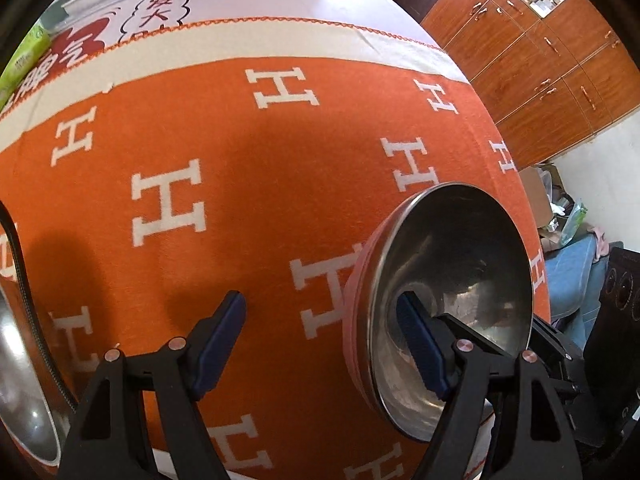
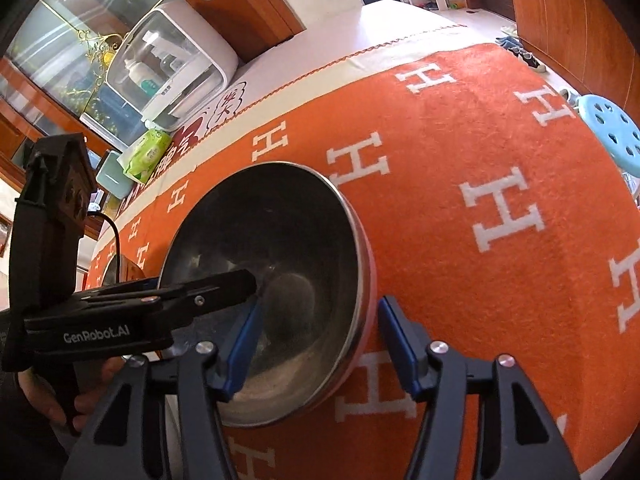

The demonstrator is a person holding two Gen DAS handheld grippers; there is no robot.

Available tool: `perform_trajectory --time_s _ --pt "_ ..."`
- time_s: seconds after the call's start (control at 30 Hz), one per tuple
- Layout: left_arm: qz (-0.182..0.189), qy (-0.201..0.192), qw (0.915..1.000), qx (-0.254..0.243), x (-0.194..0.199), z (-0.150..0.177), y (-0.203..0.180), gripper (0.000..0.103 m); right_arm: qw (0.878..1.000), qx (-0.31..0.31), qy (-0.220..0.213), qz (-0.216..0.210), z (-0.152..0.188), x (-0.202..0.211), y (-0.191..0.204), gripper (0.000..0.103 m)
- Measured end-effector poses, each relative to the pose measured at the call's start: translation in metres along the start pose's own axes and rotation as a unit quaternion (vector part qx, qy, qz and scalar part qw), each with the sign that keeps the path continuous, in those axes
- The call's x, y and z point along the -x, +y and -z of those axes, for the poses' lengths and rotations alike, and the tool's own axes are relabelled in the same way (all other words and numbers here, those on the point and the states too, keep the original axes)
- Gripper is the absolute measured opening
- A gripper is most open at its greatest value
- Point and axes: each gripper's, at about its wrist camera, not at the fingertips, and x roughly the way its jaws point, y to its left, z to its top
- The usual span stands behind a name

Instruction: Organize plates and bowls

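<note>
1. Where the orange blanket with white H letters [image 2: 460,128] covers the desk, a round stainless-steel bowl with a pink outer wall [image 2: 276,280] rests on it, near the desk's near edge; in the left wrist view the same bowl [image 1: 460,280] lies at the lower right.
2. The right hand-held gripper [image 2: 316,344] straddles the bowl's right rim; its left blue pad sits inside the bowl and its right blue pad outside the pink wall; a gap shows on both sides, so it is released and not pressing on the rim.
3. The left hand-held gripper [image 1: 324,344] is also released, its jaws well apart; its right pad reaches inside the bowl, its left pad hangs over bare blanket; in the right wrist view its black body [image 2: 132,308] reaches over the bowl's left rim, a hand [image 2: 52,392] around its grip.
4. A second steel bowl with a dark rim [image 1: 20,360] shows at the left edge of the left wrist view, well apart from the pink one.
5. At the far left of the desk stand a green pack of wipes [image 2: 148,154] and a white box with a clear lid [image 2: 172,68]; a pale blue perforated stool [image 2: 612,136] stands to the right, beside the desk.
</note>
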Motion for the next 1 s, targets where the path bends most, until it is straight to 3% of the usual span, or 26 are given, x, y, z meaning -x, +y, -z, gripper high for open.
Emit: perform_trajectory --time_s 0.13,0.53,0.83,0.93,1.0 --pt "0.002 -0.01 0.9999 -0.006 0.0 0.0 0.0 0.072 1.0 0.004 -0.002 0.001 -0.001 -0.001 0.001 0.055" --pt "-0.005 -0.029 0.9995 -0.007 -0.003 -0.004 -0.008 0.059 1.0 0.011 -0.015 0.025 -0.005 -0.004 -0.002 0.031" --pt "-0.001 -0.025 0.9996 -0.015 -0.005 0.0 -0.013 0.05 1.0 0.008 -0.015 0.024 -0.005 -0.004 -0.003 0.029" --pt "0.016 -0.021 0.9996 -0.012 -0.005 0.002 -0.015 0.04 1.0 0.007 -0.013 0.026 -0.004 -0.004 -0.002 0.029" --pt "0.022 -0.019 0.9995 -0.009 -0.006 0.003 -0.015 0.038 1.0 0.008 -0.01 0.026 -0.004 -0.003 -0.001 0.029"
